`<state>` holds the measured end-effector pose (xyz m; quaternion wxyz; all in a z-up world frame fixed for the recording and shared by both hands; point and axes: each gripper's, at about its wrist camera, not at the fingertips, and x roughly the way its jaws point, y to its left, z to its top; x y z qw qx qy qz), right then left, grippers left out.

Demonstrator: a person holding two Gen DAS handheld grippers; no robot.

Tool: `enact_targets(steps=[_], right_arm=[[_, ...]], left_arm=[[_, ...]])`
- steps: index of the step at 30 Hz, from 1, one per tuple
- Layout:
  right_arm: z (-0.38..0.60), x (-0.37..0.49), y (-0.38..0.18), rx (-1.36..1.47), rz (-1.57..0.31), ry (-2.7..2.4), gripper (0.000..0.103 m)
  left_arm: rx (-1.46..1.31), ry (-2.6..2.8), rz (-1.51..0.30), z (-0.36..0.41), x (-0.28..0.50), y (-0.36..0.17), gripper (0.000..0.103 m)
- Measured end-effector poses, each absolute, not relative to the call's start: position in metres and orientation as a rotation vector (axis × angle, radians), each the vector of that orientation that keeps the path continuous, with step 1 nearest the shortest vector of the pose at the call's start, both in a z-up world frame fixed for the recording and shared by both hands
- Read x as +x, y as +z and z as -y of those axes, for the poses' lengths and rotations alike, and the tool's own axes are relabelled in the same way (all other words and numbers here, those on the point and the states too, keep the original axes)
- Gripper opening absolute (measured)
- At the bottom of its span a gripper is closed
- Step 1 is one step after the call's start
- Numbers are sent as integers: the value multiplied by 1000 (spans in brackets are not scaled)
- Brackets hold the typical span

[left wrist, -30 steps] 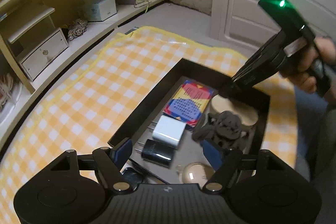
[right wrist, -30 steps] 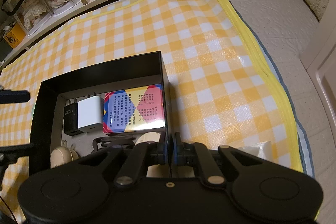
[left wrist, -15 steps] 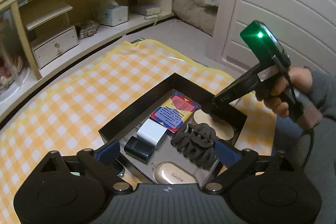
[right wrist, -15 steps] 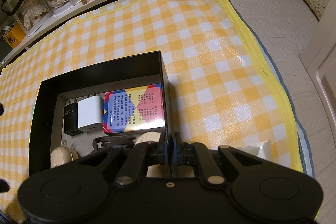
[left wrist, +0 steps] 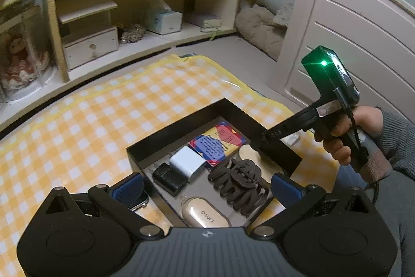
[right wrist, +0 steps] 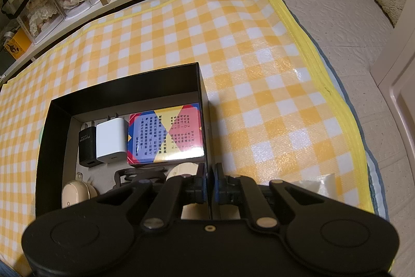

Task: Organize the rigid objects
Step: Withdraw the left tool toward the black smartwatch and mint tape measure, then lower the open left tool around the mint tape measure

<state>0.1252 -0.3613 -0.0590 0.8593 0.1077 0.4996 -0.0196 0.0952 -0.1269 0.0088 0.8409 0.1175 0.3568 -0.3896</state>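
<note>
The right gripper (right wrist: pixel 209 186) is clamped on the right-hand wall of the black box (right wrist: pixel 122 92); its fingers (right wrist: pixel 201 186) pinch the thin wall with one pad inside and one outside. The left gripper (left wrist: pixel 207 188) hangs above the box with its fingers (left wrist: pixel 128 186) spread wide and holding nothing.

Step in hand, as judged: steady the box while the remaining item is placed. Keep the pinch square to the wall (a twisted pinch would likely tip or drag the box on the checked mat (right wrist: pixel 259 56)).

Ahead of the right fingers and to their left, the card pack (right wrist: pixel 166 136) lies flat against the pinched wall, its long axis across the box. Further left, the white charger (right wrist: pixel 111 142) and black charger (right wrist: pixel 87 147) lie side by side, touching, prongs pointing away from the fingers. Between the left fingers lie the dark hair claw (left wrist: pixel 238 186) and a beige oval case (left wrist: pixel 205 214). A watch-like item (left wrist: pixel 137 201) sits outside the box, under the left-hand finger.
</note>
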Motion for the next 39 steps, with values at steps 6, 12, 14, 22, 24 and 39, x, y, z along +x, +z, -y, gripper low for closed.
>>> enact_targets(steps=[6, 12, 14, 22, 24, 39], right_arm=[[361, 125, -59, 228, -1049, -42, 6], [362, 126, -60, 234, -1049, -41, 6], [363, 126, -61, 237, -1049, -41, 6], [366, 124, -60, 244, -1049, -40, 6], [366, 124, -60, 244, -1048, -40, 6], [365, 124, -56, 239, -1041, -42, 6]], left_arm=[[138, -752, -748, 111, 96, 11, 103], [9, -628, -780, 87, 111, 1, 103], [-47, -564, -802, 78, 120, -6, 103], [-187, -357, -864, 54, 150, -32, 103], [-238, -302, -885, 49, 158, -39, 103], [-330, -77, -989, 57, 199, -79, 87]])
